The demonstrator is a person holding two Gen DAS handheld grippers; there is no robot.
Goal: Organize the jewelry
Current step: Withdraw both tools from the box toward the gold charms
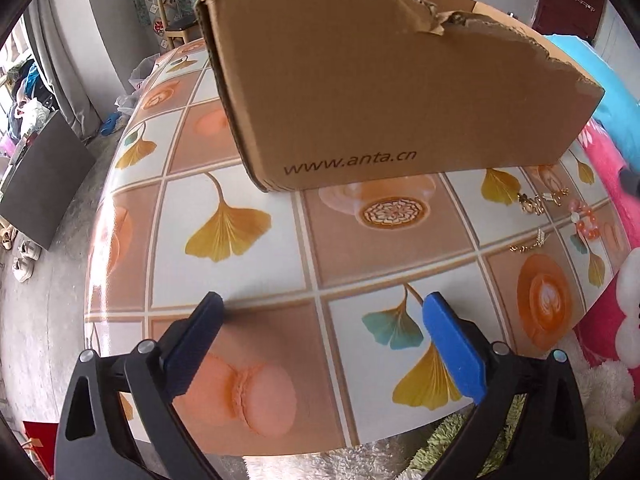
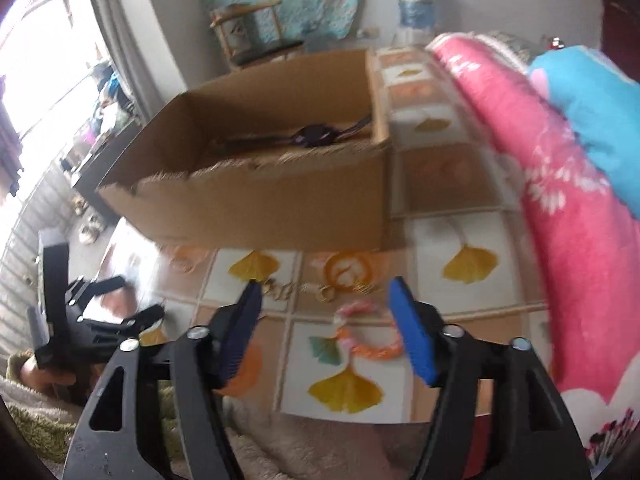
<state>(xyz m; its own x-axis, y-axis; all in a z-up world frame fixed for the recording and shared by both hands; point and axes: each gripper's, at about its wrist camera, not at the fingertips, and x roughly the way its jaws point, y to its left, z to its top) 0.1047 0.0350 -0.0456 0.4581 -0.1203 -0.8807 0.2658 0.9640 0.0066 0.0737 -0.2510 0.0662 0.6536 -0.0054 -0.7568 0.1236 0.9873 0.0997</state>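
Observation:
A brown cardboard box (image 1: 384,80) stands on the patterned table (image 1: 248,272). In the right wrist view the box (image 2: 264,208) is open on top and a dark wristwatch (image 2: 316,135) lies inside. Gold jewelry pieces (image 1: 534,202) and an orange and pink bead bracelet (image 1: 586,220) lie on the table at the far right of the left wrist view. My left gripper (image 1: 322,304) hangs open above bare tablecloth, nothing between its fingers. My right gripper (image 2: 326,288) stands open just above the bead bracelet (image 2: 370,340), with the gold pieces (image 2: 304,290) beyond it. The left gripper (image 2: 100,312) shows at the left.
A pink blanket (image 2: 560,208) with a blue cushion (image 2: 592,120) borders the table's right side. A wooden chair (image 1: 176,12) stands behind the table. A dark cabinet (image 1: 44,184) and shoes (image 1: 24,260) are on the floor at left. Green shag fabric (image 1: 452,444) lies at the near edge.

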